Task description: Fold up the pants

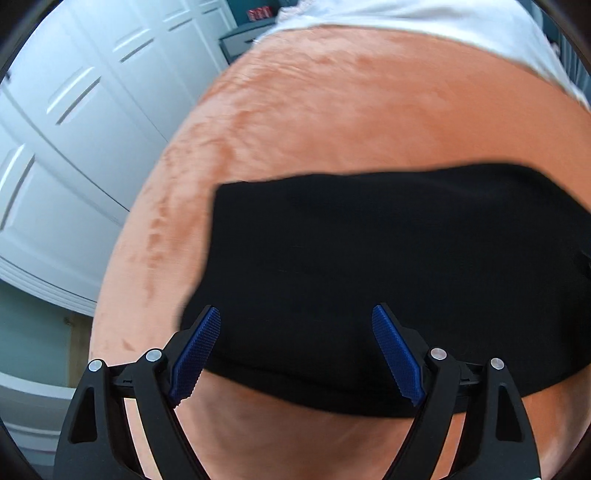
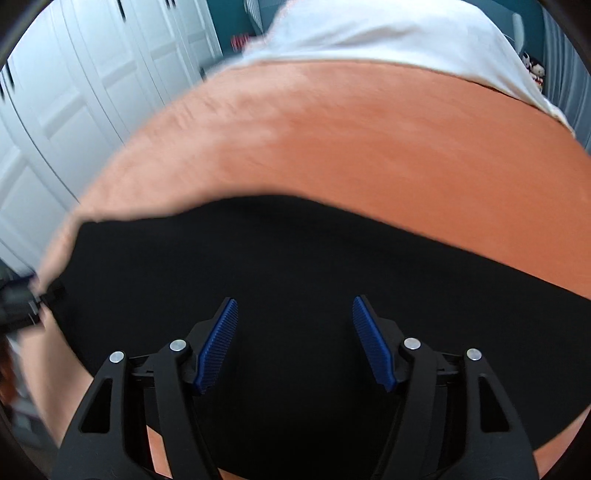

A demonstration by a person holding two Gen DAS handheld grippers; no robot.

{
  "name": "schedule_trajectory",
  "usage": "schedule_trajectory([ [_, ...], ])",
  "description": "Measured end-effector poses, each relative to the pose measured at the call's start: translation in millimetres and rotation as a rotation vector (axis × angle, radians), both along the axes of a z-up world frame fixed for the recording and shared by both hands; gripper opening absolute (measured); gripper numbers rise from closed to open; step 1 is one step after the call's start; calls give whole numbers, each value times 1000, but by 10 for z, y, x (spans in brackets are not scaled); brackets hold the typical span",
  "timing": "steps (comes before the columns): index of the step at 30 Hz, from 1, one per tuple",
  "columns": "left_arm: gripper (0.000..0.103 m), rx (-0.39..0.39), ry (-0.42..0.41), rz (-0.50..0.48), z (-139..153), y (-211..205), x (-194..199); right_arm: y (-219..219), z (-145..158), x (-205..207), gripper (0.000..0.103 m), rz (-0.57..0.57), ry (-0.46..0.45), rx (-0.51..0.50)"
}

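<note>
The black pants (image 1: 369, 266) lie flat in a folded, wide slab on an orange blanket (image 1: 332, 110). My left gripper (image 1: 295, 317) is open and empty, its blue pads above the pants' near edge by their left end. The pants also fill the lower part of the right wrist view (image 2: 295, 258). My right gripper (image 2: 295, 310) is open and empty, hovering over the middle of the black cloth. The left gripper's black body shows blurred at the left edge of the right wrist view (image 2: 18, 302), by the pants' left end.
The blanket covers a bed, with a white sheet (image 1: 406, 14) at its far end. White panelled wardrobe doors (image 1: 74, 129) stand along the left. A dark dresser (image 1: 240, 40) stands beyond the bed. The bed's left edge drops off close to the pants' left end.
</note>
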State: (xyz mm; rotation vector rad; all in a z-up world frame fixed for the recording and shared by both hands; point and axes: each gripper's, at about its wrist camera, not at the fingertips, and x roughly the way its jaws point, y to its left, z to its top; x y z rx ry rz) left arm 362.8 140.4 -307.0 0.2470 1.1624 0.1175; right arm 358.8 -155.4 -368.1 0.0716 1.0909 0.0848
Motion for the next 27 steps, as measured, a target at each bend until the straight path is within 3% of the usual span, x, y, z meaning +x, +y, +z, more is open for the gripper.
schedule_trajectory([
  [2,82,3,42,10,-129,-145,-11,-301,-4,-116,45,-44,14,93],
  [4,82,-39,66,14,-159,-271,-82,-581,158,-289,45,-101,-50,78],
  [6,82,-56,76,6,-151,-452,-159,-912,31,-382,46,-152,-16,28],
  [7,82,-58,79,-3,-147,-544,-195,-1142,-91,-443,44,-186,26,44],
  [9,82,-47,81,-25,-148,-752,-258,-1481,32,-626,35,-238,-10,124],
  [11,82,-24,71,-70,-120,-1027,-382,-1788,204,-786,38,-296,-57,13],
  [13,82,-11,52,-127,-79,-1330,-500,-2377,257,-961,53,-415,-56,-74],
  [16,82,-12,25,-185,-9,-1760,-654,-3301,310,-1270,54,-625,-59,-90],
  [19,82,-33,15,-225,51,-2099,-788,-3930,326,-1464,54,-726,-38,-124],
  [23,82,-51,24,-269,71,-2490,-911,-4325,185,-1537,55,-732,10,-77],
  [27,82,-25,31,-296,58,-2780,-963,-4372,-31,-1474,58,-632,19,-140],
])
